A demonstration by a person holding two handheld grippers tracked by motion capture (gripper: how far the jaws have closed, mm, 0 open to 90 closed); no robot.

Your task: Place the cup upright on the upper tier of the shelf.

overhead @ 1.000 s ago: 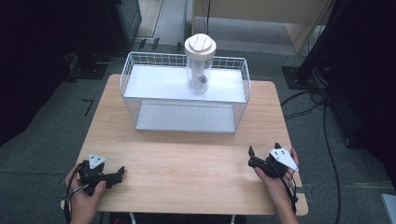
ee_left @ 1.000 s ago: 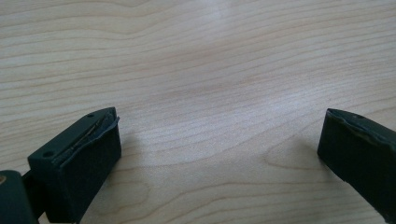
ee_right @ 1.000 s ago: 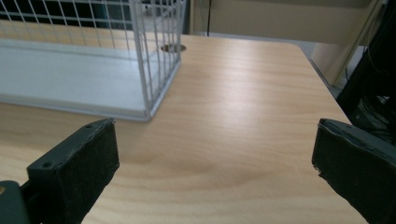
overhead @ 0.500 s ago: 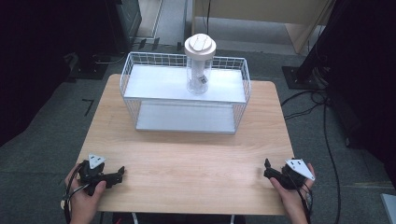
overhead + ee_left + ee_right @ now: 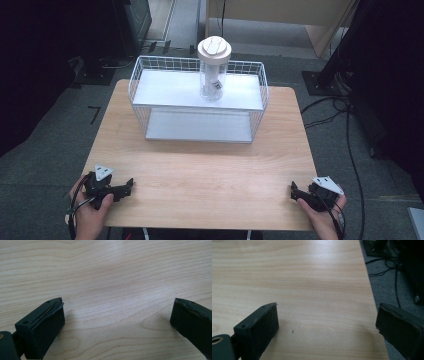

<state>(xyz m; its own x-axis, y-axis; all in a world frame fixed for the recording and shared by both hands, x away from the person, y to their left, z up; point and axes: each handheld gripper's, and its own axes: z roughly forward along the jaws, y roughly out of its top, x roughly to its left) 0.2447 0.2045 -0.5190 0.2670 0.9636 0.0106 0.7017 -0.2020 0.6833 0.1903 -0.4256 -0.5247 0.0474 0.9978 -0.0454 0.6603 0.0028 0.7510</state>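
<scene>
Both my tongs idle on bare wood at the near table edge.

My left gripper gapes, empty; my right gripper, jaws just closing yet apart, holds nothing. Far ahead between them, the lidded jar stands upright on the wire rack; grey carpet, cables around.

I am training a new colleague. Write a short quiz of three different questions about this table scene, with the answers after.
1. True or false: the clear jar with the white lid stands on the upper shelf of the white wire rack.
2. Which gripper lies at the table's right edge? A. left gripper B. right gripper
3. Fill in: between the jaws of each gripper there is only bare ____.

Key
1. True.
2. B; its own view shows grey floor beside the wood.
3. Wood; both grippers are open and hold nothing, and the right jaws have just been closing somewhat.
</scene>
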